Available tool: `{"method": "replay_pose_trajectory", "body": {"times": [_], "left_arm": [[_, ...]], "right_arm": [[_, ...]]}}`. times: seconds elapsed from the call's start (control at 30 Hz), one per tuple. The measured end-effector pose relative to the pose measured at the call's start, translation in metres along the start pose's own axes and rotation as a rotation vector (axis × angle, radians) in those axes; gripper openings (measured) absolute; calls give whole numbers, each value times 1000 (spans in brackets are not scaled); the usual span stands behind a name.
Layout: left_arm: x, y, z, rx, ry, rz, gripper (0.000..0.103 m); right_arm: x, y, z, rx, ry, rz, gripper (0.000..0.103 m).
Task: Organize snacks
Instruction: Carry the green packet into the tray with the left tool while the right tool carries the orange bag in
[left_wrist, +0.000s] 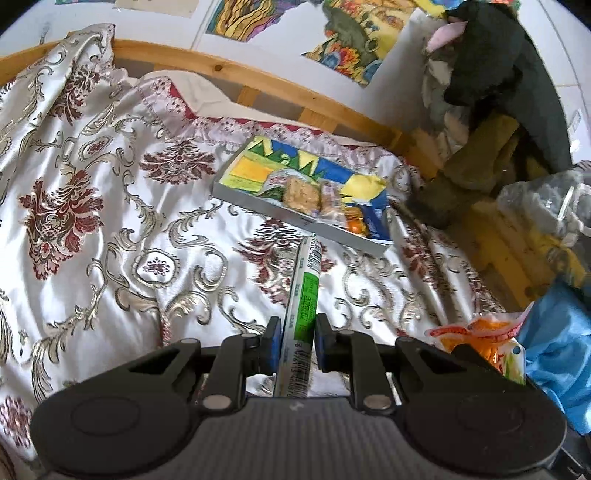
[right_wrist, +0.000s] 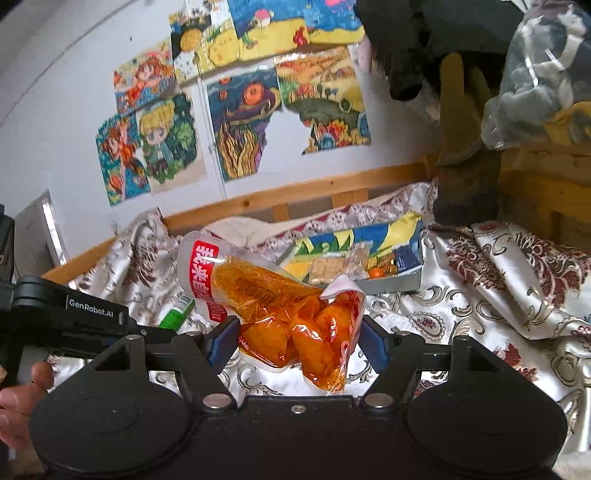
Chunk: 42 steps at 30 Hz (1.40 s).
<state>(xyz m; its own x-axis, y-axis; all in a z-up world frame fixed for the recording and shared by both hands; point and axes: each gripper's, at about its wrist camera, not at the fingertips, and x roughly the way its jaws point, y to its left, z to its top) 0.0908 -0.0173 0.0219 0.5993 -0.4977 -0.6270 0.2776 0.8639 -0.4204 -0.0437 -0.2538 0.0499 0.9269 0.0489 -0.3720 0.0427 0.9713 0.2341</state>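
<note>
The left gripper (left_wrist: 295, 345) clamps its jaws on a green-labelled snack stick (left_wrist: 302, 314); the right gripper (right_wrist: 293, 341) grips an orange snack pouch (right_wrist: 280, 306). Both hang above the bed (left_wrist: 110, 206), the shallow snack box (left_wrist: 295, 195) lying farther off.

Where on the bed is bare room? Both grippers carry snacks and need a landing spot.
Free: the bedspread left of the box, out to the wooden rail. Also the strip between the box and the left gripper. Crowded: the box's right end and the clutter pile beyond.
</note>
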Motion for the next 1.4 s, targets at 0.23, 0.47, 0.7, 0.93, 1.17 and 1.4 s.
{"method": "replay_pose_trajectory", "body": {"times": [0.23,0.47,0.7,0.93,1.17,1.4], "left_arm": [[-27,-22,-12,21,-38,8,19],[-45,-44,-10,14,-51,25,20],[-45,-66,-2,-30,-84,50,20],[-30,-74,0,-70,-133,92,20],[-8,-76,2,-53,-203,120,20],[21,-72,11,-61,-200,137,20]], "right_arm": [[-39,-14,5,25,-48,-11,71],[-65,-27,9,27,-70,-30,71],[-62,-41,15,21,-76,-50,71],[-36,-47,17,-2,-56,-32,71],[-8,-59,10,50,-19,-32,71],[26,-71,12,100,-11,3,71]]}}
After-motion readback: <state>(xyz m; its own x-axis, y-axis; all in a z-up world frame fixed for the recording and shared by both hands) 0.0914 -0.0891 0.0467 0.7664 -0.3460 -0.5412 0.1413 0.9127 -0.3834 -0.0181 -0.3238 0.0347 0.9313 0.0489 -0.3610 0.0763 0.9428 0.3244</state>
